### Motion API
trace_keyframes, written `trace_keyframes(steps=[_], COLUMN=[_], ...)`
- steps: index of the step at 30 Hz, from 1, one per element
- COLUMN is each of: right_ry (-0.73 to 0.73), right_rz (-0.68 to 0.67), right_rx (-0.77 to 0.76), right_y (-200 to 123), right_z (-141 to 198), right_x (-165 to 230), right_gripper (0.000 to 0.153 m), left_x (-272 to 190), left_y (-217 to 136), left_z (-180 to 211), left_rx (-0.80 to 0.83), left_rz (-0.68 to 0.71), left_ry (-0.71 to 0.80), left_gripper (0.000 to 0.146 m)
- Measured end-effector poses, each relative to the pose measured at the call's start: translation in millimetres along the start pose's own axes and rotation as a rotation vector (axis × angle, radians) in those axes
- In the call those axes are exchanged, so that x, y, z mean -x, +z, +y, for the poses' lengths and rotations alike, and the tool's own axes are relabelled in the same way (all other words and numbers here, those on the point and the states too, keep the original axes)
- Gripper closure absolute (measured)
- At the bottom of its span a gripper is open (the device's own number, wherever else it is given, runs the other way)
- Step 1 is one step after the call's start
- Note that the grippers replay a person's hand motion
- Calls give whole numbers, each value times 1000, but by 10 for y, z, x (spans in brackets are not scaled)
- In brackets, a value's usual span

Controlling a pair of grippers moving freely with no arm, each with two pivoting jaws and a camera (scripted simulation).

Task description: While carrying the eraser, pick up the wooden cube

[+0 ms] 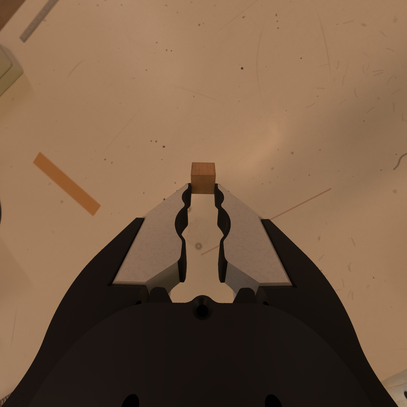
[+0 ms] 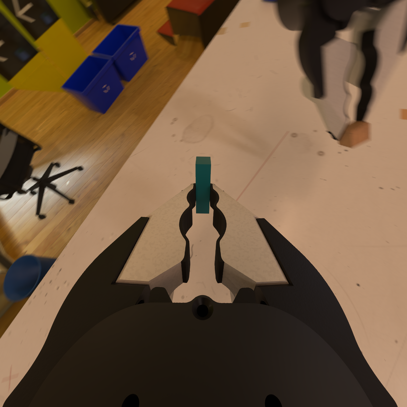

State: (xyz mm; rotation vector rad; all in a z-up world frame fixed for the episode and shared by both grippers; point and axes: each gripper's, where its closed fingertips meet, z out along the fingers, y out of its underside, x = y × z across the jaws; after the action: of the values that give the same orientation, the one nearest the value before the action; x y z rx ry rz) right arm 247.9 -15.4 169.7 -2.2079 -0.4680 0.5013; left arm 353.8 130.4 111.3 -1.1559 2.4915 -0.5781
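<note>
Two holds are what we judge this moment to be about: the wooden cube (image 1: 202, 178) sits pinched between the very tips of the left gripper (image 1: 202, 188), whose jaws touch its two side faces, and the teal eraser (image 2: 202, 185) stands clamped upright in the right gripper (image 2: 202, 187). In the right wrist view we see the cube (image 2: 354, 134), blurred, well in from the worktop's long edge, at the tip of the left gripper (image 2: 346, 128); whether it has left the surface, we cannot tell. The step in hand, in our judgement, is securing and lifting the cube. Next we would raise it straight and slowly, since the grip catches only its near part. Farther out lie an orange tape strip (image 1: 66, 184), a thin red line (image 1: 300, 203) and a grey ruler (image 1: 38, 21) toward the far left corner of the worktop (image 1: 286, 88).
</note>
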Motion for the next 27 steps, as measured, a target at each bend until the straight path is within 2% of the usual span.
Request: trace_keyframes(steps=[4,8,13,18,21,27], right_ry=[85,135,173,243,328,468], right_rz=[165,232,133,83,237,559], right_rx=[-6,94,178,339,401,287], right_y=[83,323,589,479,343,147], right_z=[-70,3,116,414,536,536], right_x=[-351,-534,-493,-337,-509,-1087], right_gripper=[142,142,142,142,142,142], left_x=[-4,-17,84,238,280,198], left_y=[-270,-503,-723,-914,-1079,-1355], left_z=[118,234,309,397,434,415], left_rx=[-24,-23,-2,18,-4,-26], left_rz=[-60,-98,-138,-171,-169,-154], left_ry=[4,13,23,27,14,37], left_gripper=[126,126,126,126,126,126])
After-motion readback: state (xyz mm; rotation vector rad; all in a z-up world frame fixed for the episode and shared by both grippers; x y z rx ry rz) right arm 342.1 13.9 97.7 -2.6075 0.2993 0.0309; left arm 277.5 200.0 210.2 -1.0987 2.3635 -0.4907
